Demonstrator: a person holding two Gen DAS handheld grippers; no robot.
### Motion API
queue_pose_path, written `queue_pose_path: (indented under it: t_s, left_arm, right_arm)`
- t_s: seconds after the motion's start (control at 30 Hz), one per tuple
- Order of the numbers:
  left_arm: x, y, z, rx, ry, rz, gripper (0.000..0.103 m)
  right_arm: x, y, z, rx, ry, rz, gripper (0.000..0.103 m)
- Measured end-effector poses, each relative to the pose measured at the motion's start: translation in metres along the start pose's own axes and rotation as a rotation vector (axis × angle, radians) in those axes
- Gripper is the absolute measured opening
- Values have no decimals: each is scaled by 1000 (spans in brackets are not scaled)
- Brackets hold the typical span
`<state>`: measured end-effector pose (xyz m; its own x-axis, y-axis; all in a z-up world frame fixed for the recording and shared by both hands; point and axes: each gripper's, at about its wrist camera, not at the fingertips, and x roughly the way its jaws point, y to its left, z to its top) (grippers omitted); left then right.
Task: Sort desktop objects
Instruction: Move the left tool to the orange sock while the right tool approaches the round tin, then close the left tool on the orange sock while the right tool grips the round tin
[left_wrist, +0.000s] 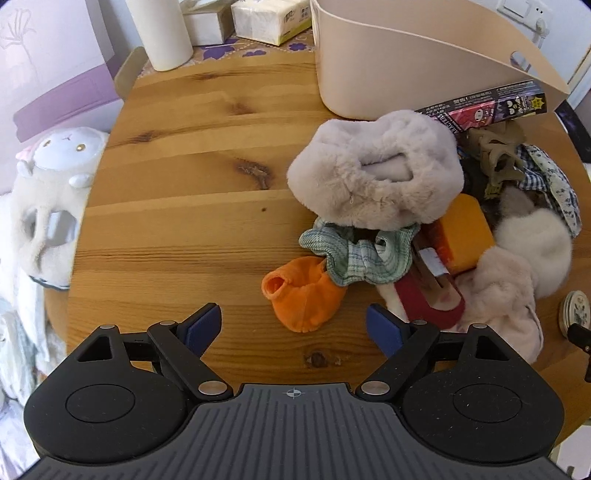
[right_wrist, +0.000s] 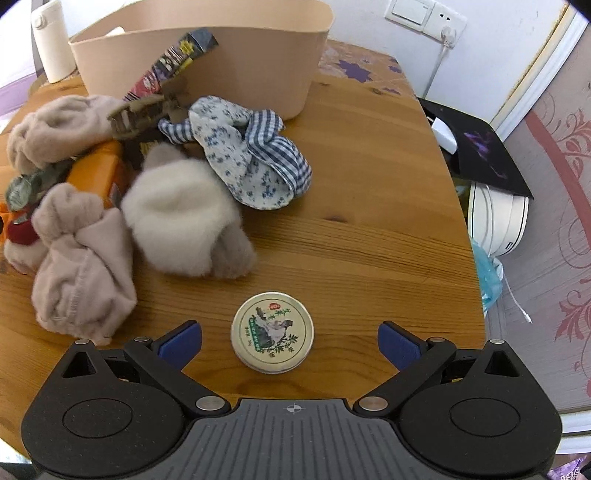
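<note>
Left gripper (left_wrist: 293, 325): jaws spread wide, holding nothing, poised above the wooden table (left_wrist: 192, 177). An orange sock (left_wrist: 303, 299) lies on the table just ahead of the gap between the blue pads (left_wrist: 203, 325), not touched by either.

Right gripper (right_wrist: 290, 341): jaws likewise wide apart and empty. A round tin (right_wrist: 272, 331) with a printed lid sits flat on the table between the two fingers, clear of both.

Pile of items, mid-table: a grey fluffy piece (left_wrist: 376, 170) lies on top of a green plaid scrunchie (left_wrist: 362, 254), which overlaps the orange sock. Beside these, an orange box (left_wrist: 465, 232), a red piece (left_wrist: 432, 306) and a pink cloth (right_wrist: 81, 273). A white fluffy piece (right_wrist: 181, 218) rests against the pink cloth. A blue floral and checked cloth (right_wrist: 255, 158) lies nearer the beige basket (right_wrist: 255, 62).

The basket stands upright at the far side of the table; a printed carton (right_wrist: 173, 59) leans against its wall.

Off the table edge: a plush toy (left_wrist: 55, 177), on the left.
</note>
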<state>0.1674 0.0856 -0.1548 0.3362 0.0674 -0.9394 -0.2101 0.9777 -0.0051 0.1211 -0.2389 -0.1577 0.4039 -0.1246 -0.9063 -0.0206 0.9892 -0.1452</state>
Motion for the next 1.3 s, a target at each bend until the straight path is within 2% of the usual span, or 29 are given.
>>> queue_pose_path:
  t_s: [0.1, 0.33, 0.43, 0.57, 0.67, 0.9, 0.93, 1.0, 1.03, 1.07, 1.2, 1.23, 1.3]
  left_arm:
    - [8, 2, 1, -16, -11, 19, 87]
    - [23, -6, 1, 25, -6, -11, 87]
    - [28, -10, 1, 29, 3, -26, 86]
    - [38, -9, 0, 11, 48, -27, 86]
    - [37, -7, -2, 1, 22, -24, 86]
    - [41, -7, 3, 4, 51, -25, 88]
    - [40, -7, 2, -132, 40, 9, 87]
    - [39, -5, 1, -139, 28, 12, 81]
    - [37, -3, 0, -213, 14, 31, 71]
    - [34, -1, 0, -221, 2, 35, 58]
    - [31, 9, 1, -236, 1, 37, 32]
    - [30, 12, 2, -241, 2, 36, 21]
    - [29, 13, 1, -263, 3, 34, 16]
  right_arm:
    - [9, 1, -1, -6, 8, -7, 103]
    - [20, 0, -3, -4, 19, -10, 102]
    - [23, -2, -2, 2, 22, -3, 97]
    - [26, -4, 0, 13, 13, 5, 95]
    - [27, -6, -1, 16, 7, 17, 93]
    - [26, -13, -6, 55, -5, 76, 85]
    - [27, -14, -6, 53, -9, 82, 82]
    - [25, -13, -7, 48, -18, 99, 76]
    - [24, -13, -7, 50, -19, 106, 74]
    - [23, -12, -8, 51, -21, 114, 71]
    - [21, -11, -10, 40, -36, 146, 53]
    - [20, -10, -10, 35, -37, 152, 51]
    - [19, -9, -10, 38, -33, 153, 51]
